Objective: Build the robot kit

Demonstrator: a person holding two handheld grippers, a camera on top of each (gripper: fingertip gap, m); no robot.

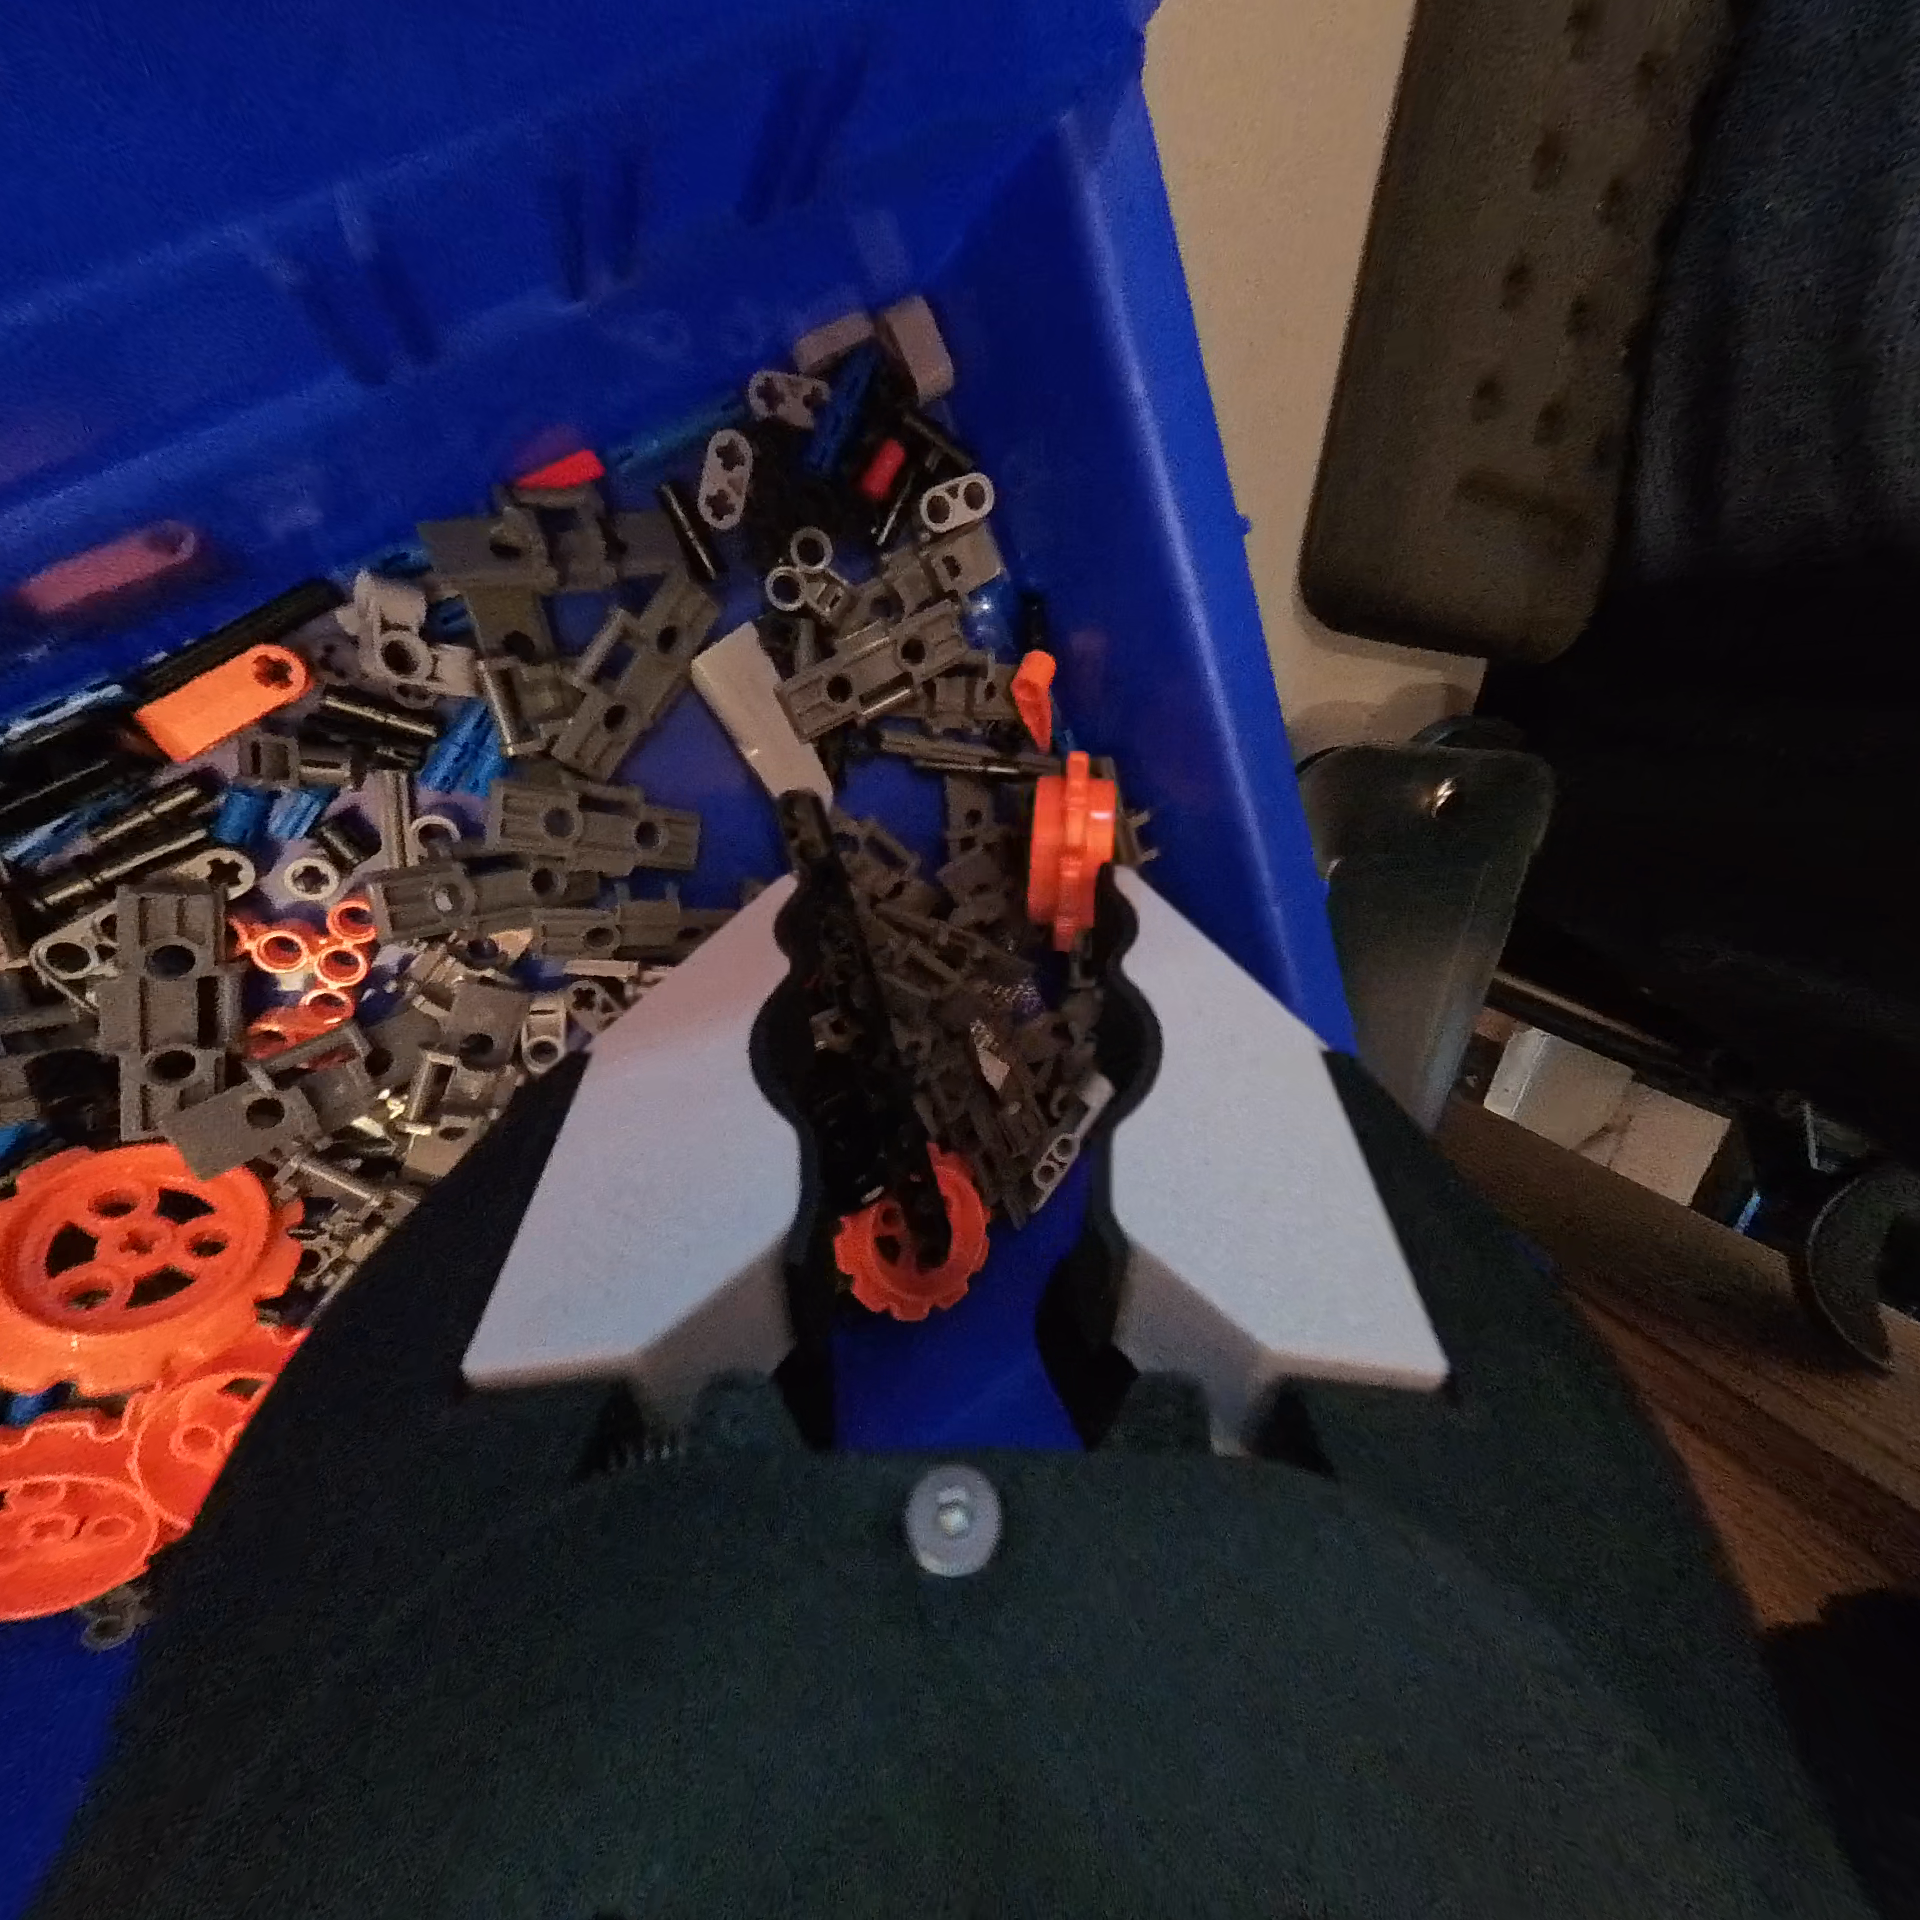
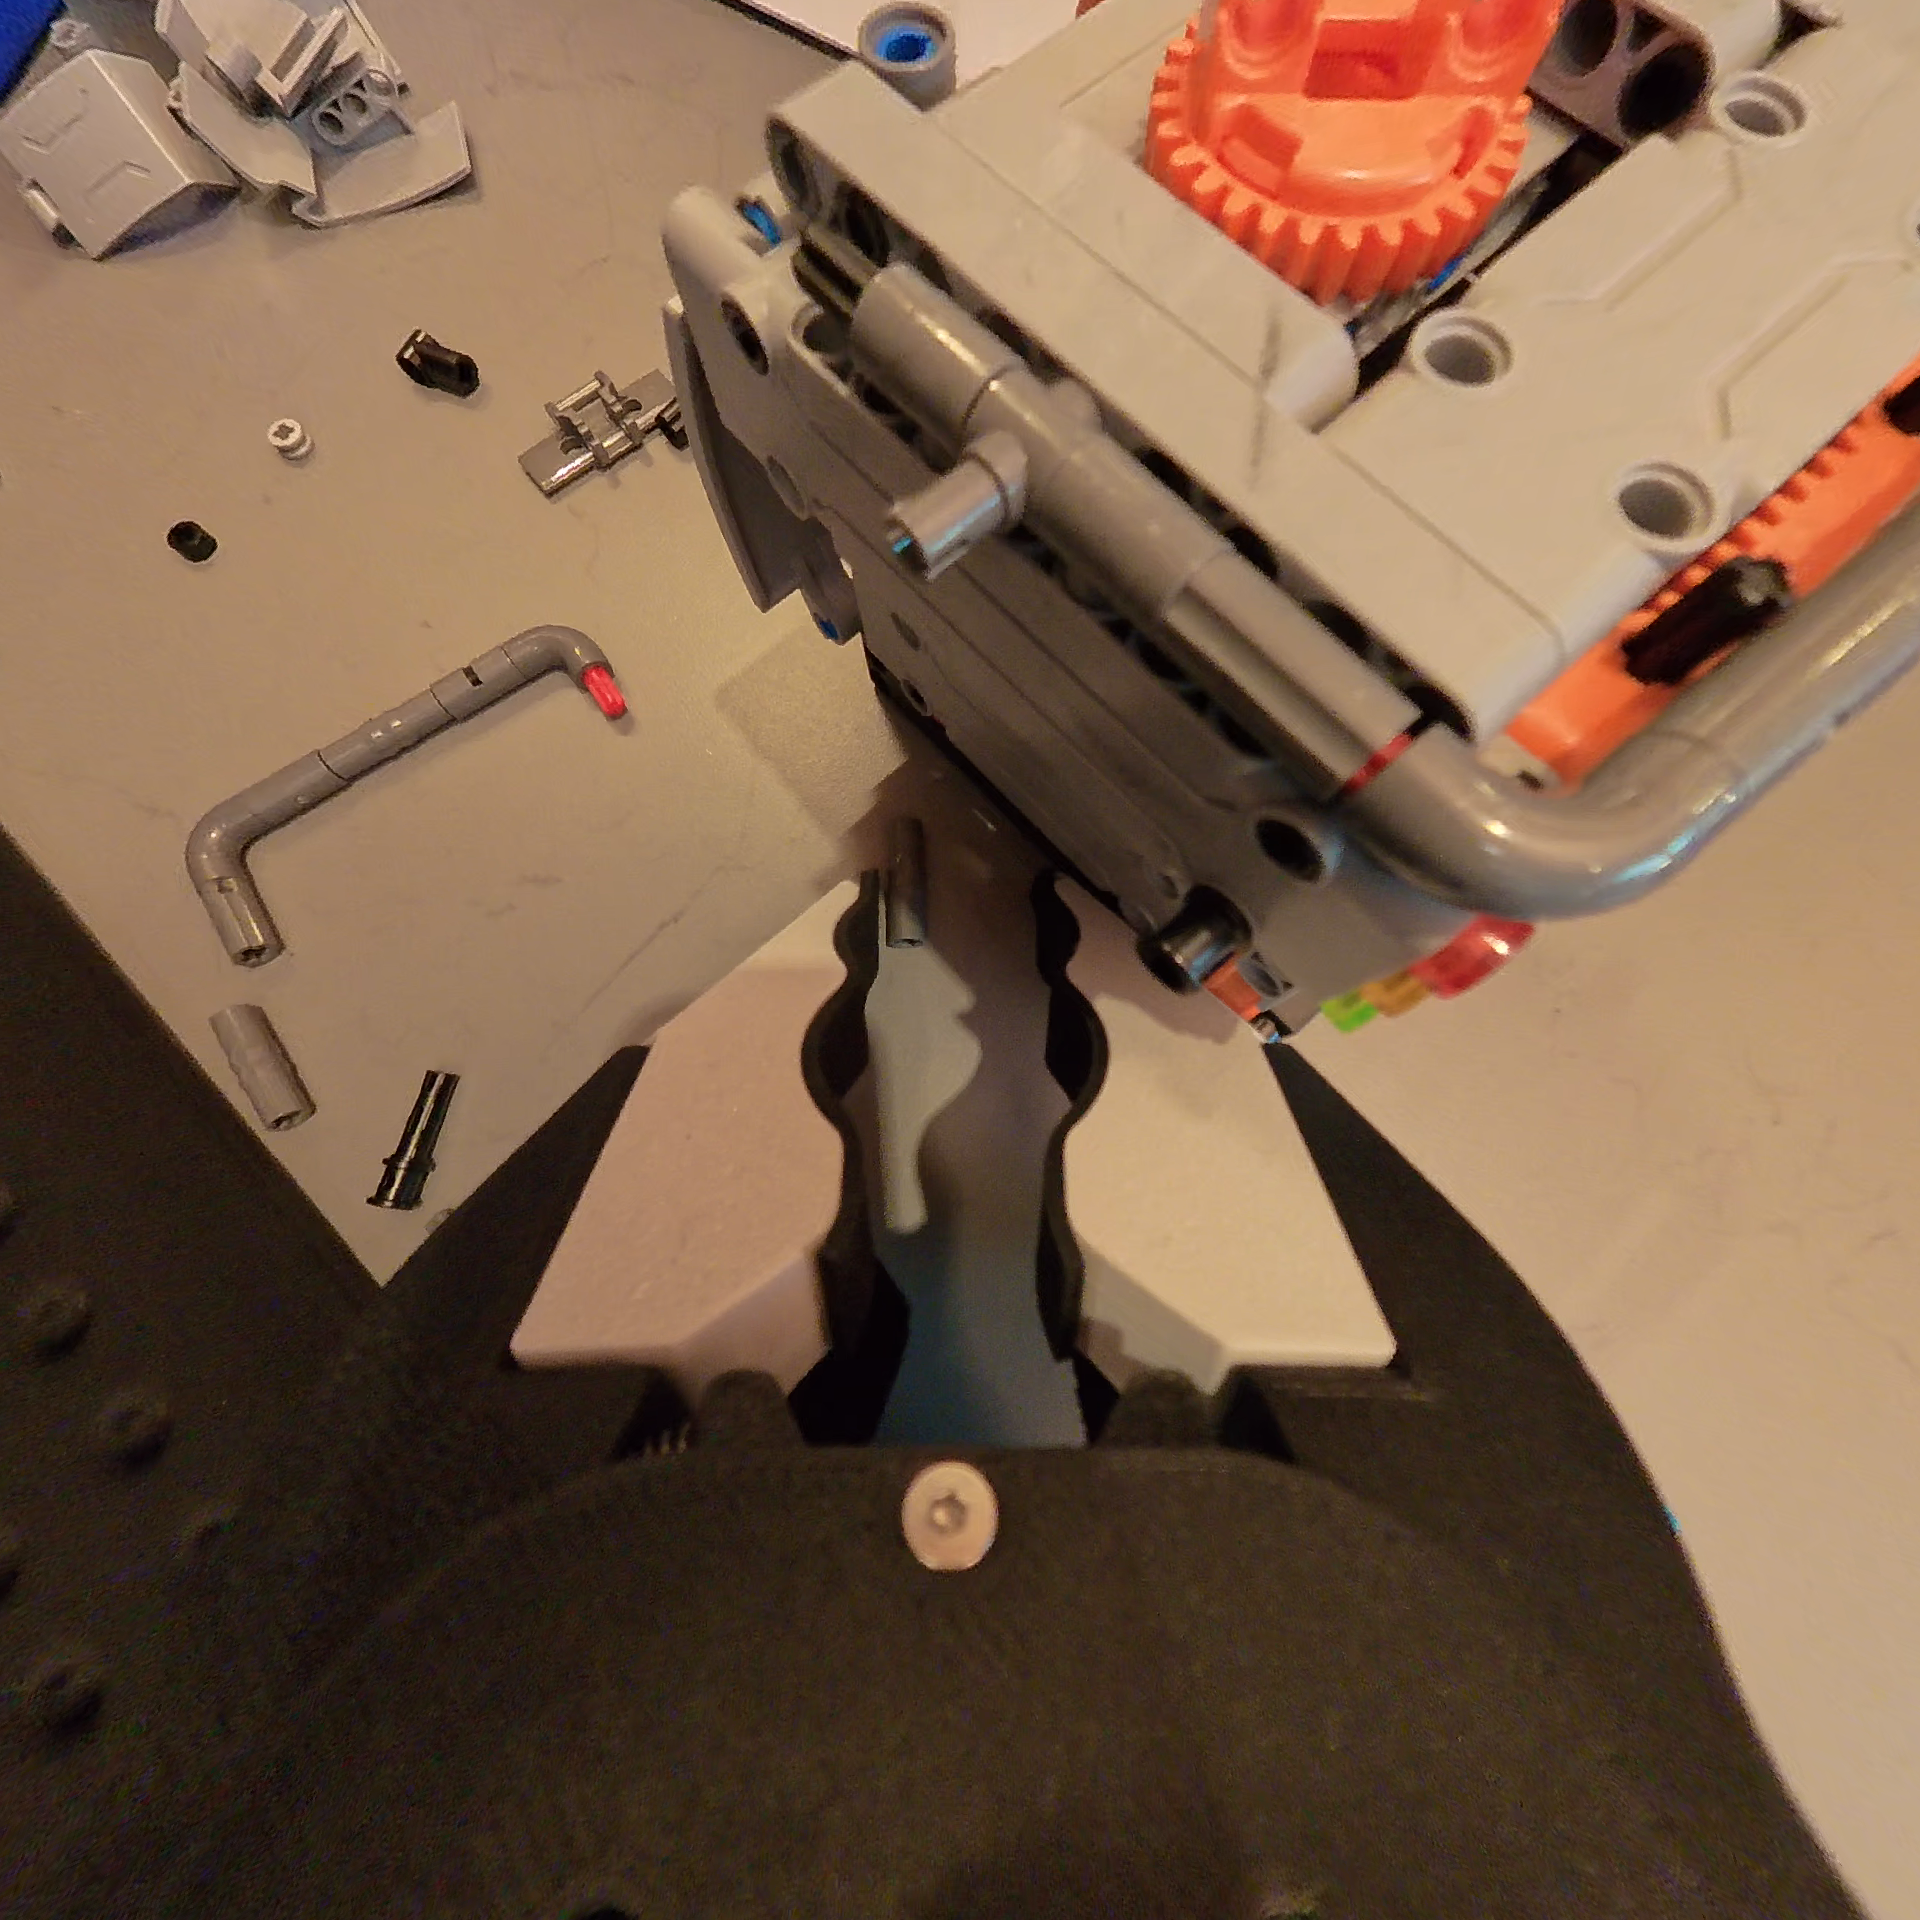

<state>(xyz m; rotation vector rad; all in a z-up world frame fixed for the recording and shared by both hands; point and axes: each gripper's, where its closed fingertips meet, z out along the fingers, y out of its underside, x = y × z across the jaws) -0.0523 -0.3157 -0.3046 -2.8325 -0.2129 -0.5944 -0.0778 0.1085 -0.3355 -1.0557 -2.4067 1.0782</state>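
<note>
In the left wrist view, the left gripper (image 1: 951, 904) reaches down into a blue plastic bin (image 1: 644, 229) heaped with small construction-toy parts (image 1: 540, 821). Its two pale fingers stand moderately apart, and between them lies a tangle of black and dark grey pieces (image 1: 935, 1029). Whether the pads actually press on any piece cannot be told. A small orange gear (image 1: 902, 1252) sits low in the gap, at about 6 o'clock from the tangle. An orange knob-like wheel (image 1: 1070, 847) stands on edge just by the right fingertip, at 1 o'clock. Large orange gear wheels (image 1: 135, 1262) lie at the 9 o'clock edge of the frame. A white tapered piece (image 1: 753, 707) rests at 11 o'clock beyond the fingertips. Outside the bin, at 3 o'clock, is a dark padded chair (image 1: 1538, 343).

In the right wrist view, the right gripper (image 2: 961, 883) hovers over a grey tabletop (image 2: 436, 914), its fingers moderately apart and holding nothing. A short dark pin (image 2: 906, 883) lies by the left fingertip. A grey brick-built model (image 2: 1247, 499) with an orange gear (image 2: 1340, 208) on top fills the view from 12 to 2 o'clock, its lower edge just beside the right fingertip. At 10 o'clock lies a grey bent tube (image 2: 405, 727) with a red tip. A grey sleeve (image 2: 260, 1065) and a black pin (image 2: 416, 1143) lie at 9 o'clock. Loose grey panels (image 2: 208, 114) sit at 11 o'clock.
</note>
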